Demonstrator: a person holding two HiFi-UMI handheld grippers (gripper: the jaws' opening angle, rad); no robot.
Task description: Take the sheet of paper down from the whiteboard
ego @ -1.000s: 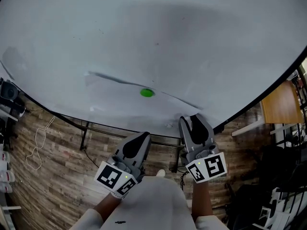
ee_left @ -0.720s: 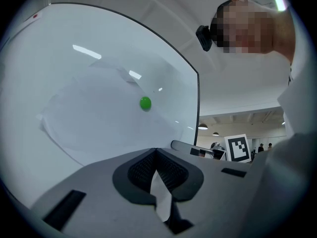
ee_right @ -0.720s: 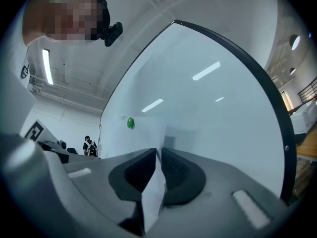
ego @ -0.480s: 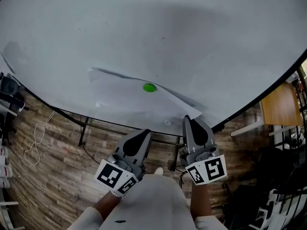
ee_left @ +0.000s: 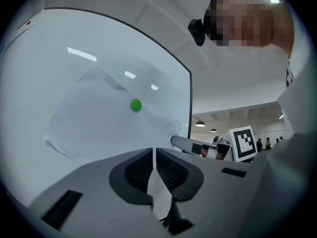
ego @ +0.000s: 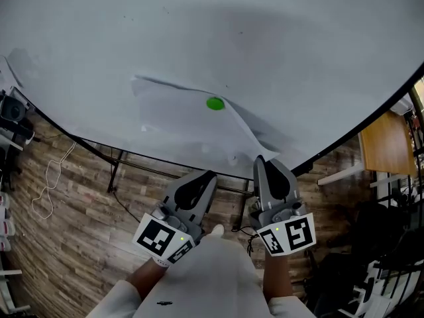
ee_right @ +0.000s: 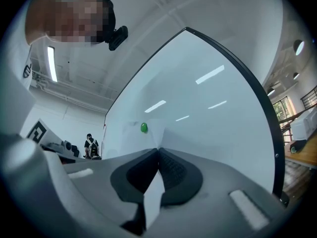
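**White paper pinched by both claws, one green magnet on it**

White on white – the sheet of paper [ego: 179,121] lies against the whiteboard [ego: 199,38], with a green magnet [ego: 215,103] sitting near its upper edge. Its lower part bows off the board toward the person.

The left gripper [ego: 210,175] has its jaws closed tight on the sheet's lower edge; a strip of paper runs down between the ribbed pads [ee_left: 141,170]. The right gripper [ego: 260,159] is likewise clamped shut on the paper, near the lower right corner, with a fold of it squeezed between the pads [ee_right: 173,170].

The two claws sit side by side, near each other but apart, just below the board's black bottom frame [ego: 358,128]. Under that frame the dark stand bars [ego: 119,174] cross over the wooden plank floor [ego: 73,217]. A white cable [ego: 50,191] lies looped on the floor well to the left – a wooden table [ego: 384,141] stands off to the right, past the board's edge.
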